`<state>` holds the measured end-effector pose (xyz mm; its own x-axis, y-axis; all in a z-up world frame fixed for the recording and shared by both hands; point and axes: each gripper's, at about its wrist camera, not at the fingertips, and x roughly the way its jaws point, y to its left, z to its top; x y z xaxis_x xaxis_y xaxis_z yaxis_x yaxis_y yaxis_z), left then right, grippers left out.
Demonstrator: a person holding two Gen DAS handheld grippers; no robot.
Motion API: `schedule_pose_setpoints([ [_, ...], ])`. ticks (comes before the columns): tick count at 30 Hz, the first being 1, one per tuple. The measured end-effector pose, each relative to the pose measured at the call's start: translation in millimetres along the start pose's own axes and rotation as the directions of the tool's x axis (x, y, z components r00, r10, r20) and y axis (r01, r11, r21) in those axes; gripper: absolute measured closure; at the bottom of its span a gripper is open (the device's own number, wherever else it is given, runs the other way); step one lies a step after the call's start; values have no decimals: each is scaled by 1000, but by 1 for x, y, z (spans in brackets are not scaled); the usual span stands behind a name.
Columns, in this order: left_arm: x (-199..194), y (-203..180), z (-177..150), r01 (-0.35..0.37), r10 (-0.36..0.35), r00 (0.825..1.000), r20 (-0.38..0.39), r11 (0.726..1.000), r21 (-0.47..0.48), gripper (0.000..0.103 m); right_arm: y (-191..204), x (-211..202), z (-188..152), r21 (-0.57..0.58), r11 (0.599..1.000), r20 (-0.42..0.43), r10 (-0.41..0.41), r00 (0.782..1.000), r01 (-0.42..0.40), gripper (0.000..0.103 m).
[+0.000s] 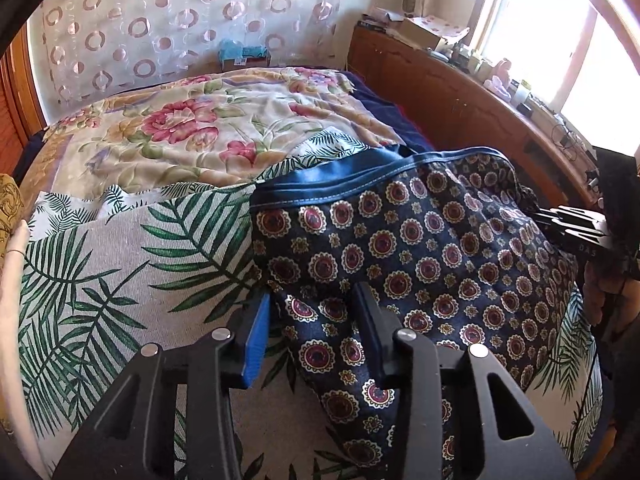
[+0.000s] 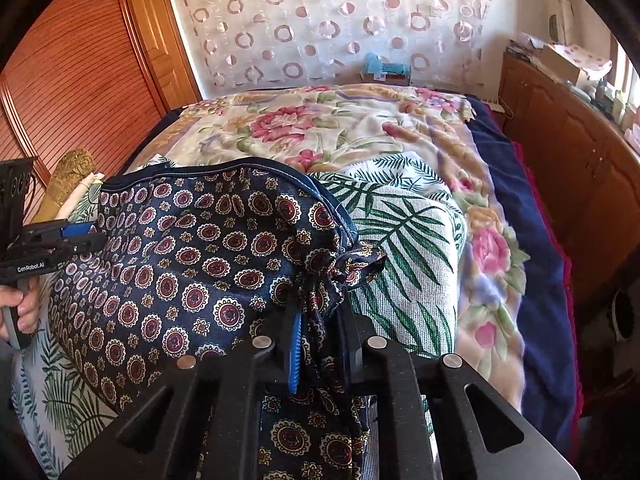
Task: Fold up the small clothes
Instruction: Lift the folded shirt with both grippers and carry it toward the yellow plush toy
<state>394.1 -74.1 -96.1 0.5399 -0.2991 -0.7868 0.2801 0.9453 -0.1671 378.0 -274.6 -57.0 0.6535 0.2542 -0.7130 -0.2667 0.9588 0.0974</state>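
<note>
Garments: one pair of navy medallion-print shorts (image 1: 420,264), lying on a palm-leaf cloth (image 1: 120,264) on the bed (image 1: 192,120).
Tools: two.
Left tool (image 1: 316,332): jaws partly open, the shorts' left edge between them, not pinched.
Right tool (image 2: 320,344): nearly closed, gripping the shorts' bunched right edge by the drawstring (image 2: 360,264).

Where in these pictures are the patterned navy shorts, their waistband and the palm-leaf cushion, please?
patterned navy shorts (image 1: 432,264), left wrist view, middle of the medallion fabric.
waistband (image 1: 340,190), left wrist view, plain blue band along the top edge.
palm-leaf cushion (image 2: 404,240), right wrist view, bare leaf-printed face.
</note>
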Motion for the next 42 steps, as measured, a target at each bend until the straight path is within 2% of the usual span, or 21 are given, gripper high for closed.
schedule_pose_setpoints([
  [8, 2, -2, 2, -13, 13, 1000, 2, 1000, 5, 64, 7, 0, -4, -29, 999, 35, -34, 999, 35, 94],
  [10, 1, -3, 2, -13, 13, 1000, 2, 1000, 10, 70, 12, -4, -6, -44, 998, 69, -49, 996, 52, 95],
  [12, 0, -3, 2, 20, -20, 1000, -1, 1000, 13, 91, 16, -9, -7, -44, 997, 99, -60, 993, 65, 96],
  [14, -3, -6, 1, 36, -36, 999, 3, 999, 15, 94, 21, -18, -8, -49, 996, 141, -72, 987, 80, 96],
  [21, -57, -16, 1, 79, -82, 986, 145, 997, 26, 97, 55, -62, 1, -121, 984, 270, -97, 958, 133, 96],
  [29, -142, -10, -17, 89, -92, 947, 309, 996, 22, 97, 109, -97, 8, -209, 966, 356, -67, 932, 150, 97],
  [32, -175, 4, -34, 73, -71, 933, 352, 997, 8, 97, 137, -99, 15, -260, 957, 367, -28, 930, 132, 97],
  [37, -222, 39, -71, 1, 12, 921, 390, 999, -33, 97, 191, -93, 28, -348, 935, 382, 71, 922, 72, 97],
  [42, -261, 81, -103, -103, 139, 893, 428, 989, -107, 97, 255, -75, 44, -434, 901, 402, 167, 900, 27, 97],
])
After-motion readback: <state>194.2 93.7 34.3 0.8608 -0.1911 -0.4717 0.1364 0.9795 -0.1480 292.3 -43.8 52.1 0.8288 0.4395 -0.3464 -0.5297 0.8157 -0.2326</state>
